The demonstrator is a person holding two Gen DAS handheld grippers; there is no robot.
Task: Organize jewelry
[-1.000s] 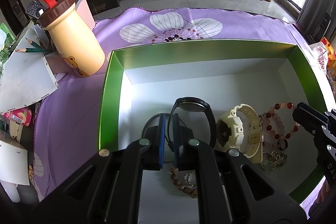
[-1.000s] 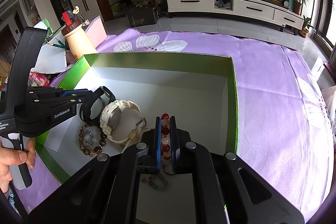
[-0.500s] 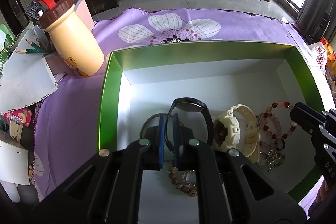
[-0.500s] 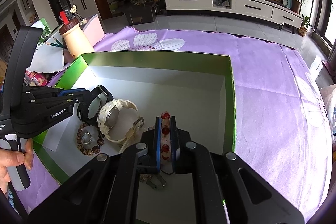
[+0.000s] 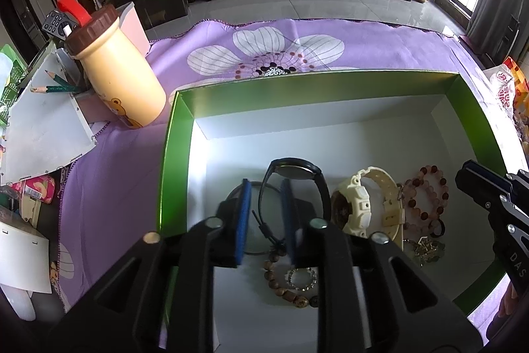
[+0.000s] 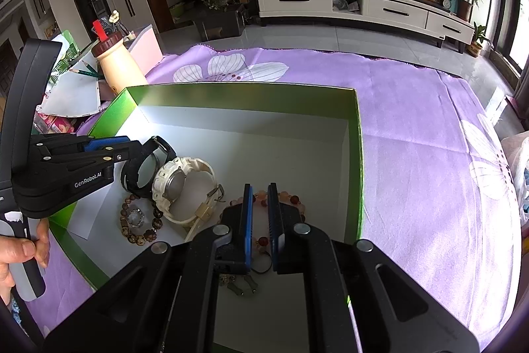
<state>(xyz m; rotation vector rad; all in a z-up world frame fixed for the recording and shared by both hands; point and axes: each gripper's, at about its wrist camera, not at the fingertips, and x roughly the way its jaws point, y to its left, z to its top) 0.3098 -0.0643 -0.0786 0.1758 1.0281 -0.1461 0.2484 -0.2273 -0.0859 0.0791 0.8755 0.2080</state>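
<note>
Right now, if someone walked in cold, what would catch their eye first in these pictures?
Probably the shallow green-walled box with a white floor on the purple flowered cloth. Jewelry clusters along its near side: a black wristwatch, a chunky cream wristwatch, a pink-and-red bead bracelet and a brown wooden bead bracelet. The left gripper is opening around the black watch's strap.

Left gripper (image 5: 264,214) angled down into the green box (image 5: 175,154), jaws opening, black watch strap (image 5: 264,187) between pads, not pressed. Right gripper (image 6: 259,220) angled down at box's right side, jaws slightly parted. Hand (image 6: 16,253) grips left handle.
</note>
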